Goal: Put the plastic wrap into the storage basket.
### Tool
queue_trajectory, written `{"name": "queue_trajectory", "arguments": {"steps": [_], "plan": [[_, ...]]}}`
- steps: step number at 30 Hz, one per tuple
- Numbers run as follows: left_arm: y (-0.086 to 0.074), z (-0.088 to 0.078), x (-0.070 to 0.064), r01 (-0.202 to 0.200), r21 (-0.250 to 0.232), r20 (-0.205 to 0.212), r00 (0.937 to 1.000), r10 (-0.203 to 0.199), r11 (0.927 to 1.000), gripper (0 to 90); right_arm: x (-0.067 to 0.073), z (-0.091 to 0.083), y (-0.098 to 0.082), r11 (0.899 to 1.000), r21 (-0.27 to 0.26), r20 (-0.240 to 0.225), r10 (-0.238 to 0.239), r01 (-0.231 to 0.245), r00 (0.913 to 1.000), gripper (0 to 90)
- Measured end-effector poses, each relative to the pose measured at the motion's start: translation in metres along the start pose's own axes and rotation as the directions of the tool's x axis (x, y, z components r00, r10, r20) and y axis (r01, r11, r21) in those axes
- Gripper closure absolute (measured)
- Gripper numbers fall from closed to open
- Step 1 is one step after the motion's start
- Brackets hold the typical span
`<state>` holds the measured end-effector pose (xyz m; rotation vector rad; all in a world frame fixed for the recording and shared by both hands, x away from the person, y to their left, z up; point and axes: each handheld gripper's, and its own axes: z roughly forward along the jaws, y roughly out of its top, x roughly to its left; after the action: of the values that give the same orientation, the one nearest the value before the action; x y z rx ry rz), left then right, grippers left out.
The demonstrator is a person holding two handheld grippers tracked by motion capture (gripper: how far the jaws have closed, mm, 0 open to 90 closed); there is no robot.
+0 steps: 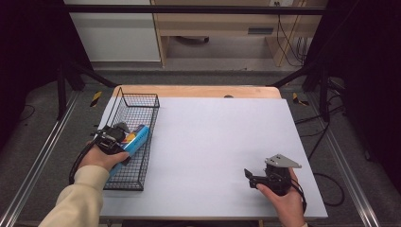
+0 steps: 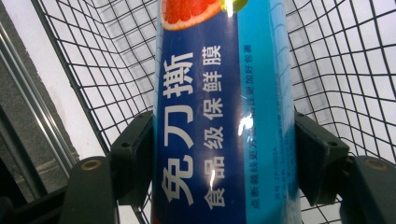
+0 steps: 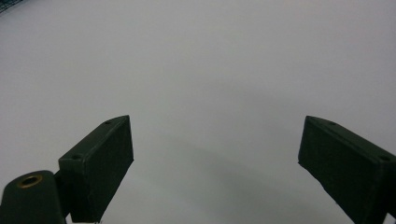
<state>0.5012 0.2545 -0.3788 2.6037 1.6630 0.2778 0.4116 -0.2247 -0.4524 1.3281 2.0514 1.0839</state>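
Held item: blue cling-film box (image 2: 224, 121), clamped across its width by the left gripper (image 1: 117, 138), whose fingers (image 2: 133, 158) press on both long sides; it lies inside the wire basket (image 1: 144, 101) at the bench's left edge.
Right gripper: (image 1: 251, 177) idle on the bench near the front right, fingers (image 3: 100, 163) wide apart, nothing between them.
Risk, slip: the glossy wrap looks slick and the grip sits near one end, so I judge the long box could pivot or slide out when lifted.
Risk, snag: the far end could catch on the basket's mesh or rim and drag the light basket off the edge.
Surface: white bench (image 1: 222, 142), wooden strip at the back.
Room: grey floor, black frame posts, wooden furniture and cables behind.
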Motion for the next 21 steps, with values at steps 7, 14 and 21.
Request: {"name": "queue_trajectory", "arguments": {"steps": [7,14,21], "plan": [[0.000,-0.001,-0.002,-0.015,-0.010,-0.021,0.9997,0.014,0.9998,31.3,0.000,0.000,0.000,1.000,0.003,-0.001,0.006,-0.006,1.0000,10.3],[-0.004,-0.009,-0.009,-0.066,-0.100,-0.103,0.9931,0.056,0.9928,22.7,0.000,-0.001,0.000,1.000,-0.004,0.002,0.007,-0.007,1.0000,10.3],[-0.010,-0.015,-0.016,-0.107,-0.158,-0.174,0.9816,0.079,0.9817,16.5,0.000,0.000,0.000,1.000,-0.003,0.005,-0.009,0.009,1.0000,10.3]]}}
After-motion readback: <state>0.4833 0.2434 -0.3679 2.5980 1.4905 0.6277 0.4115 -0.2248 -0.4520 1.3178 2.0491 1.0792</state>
